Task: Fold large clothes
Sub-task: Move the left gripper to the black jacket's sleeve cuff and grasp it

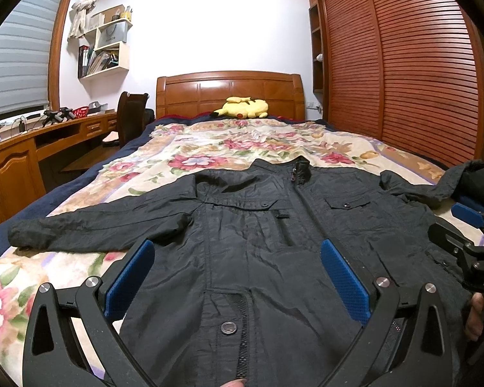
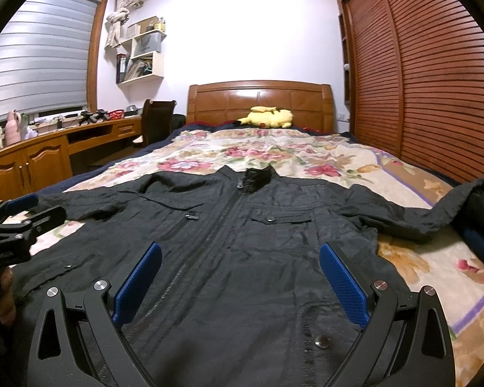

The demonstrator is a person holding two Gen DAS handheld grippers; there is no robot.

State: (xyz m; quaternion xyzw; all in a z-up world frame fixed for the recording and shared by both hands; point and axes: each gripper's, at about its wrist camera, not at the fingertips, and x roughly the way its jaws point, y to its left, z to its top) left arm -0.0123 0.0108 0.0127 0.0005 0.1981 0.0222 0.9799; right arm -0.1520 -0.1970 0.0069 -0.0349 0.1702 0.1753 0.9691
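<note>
A large black crinkled-fabric jacket is laid flat, front side up and zipped, on the floral-patterned blanket that covers the bed, with its collar toward the wooden headboard and its hem toward the cameras. One sleeve is seen stretched out across the blanket at the left of the left wrist view; the other sleeve is seen raised at the right edge of both views, where its end is cut off by the frame.

The left gripper is shown low over the lower front of the jacket, its blue-padded fingers spread wide apart with nothing between them but the cloth below. The right gripper is shown in the same posture beside it, over the lower right half of the jacket, its blue-padded fingers likewise spread wide and holding nothing. Each gripper is visible at the edge of the other's view, with part of the hand that grips its handle.

A yellow plush toy is seen lying at the head of the bed. A wooden desk runs along the left wall beneath a window blind, and louvred wooden wardrobe doors fill the right wall.
</note>
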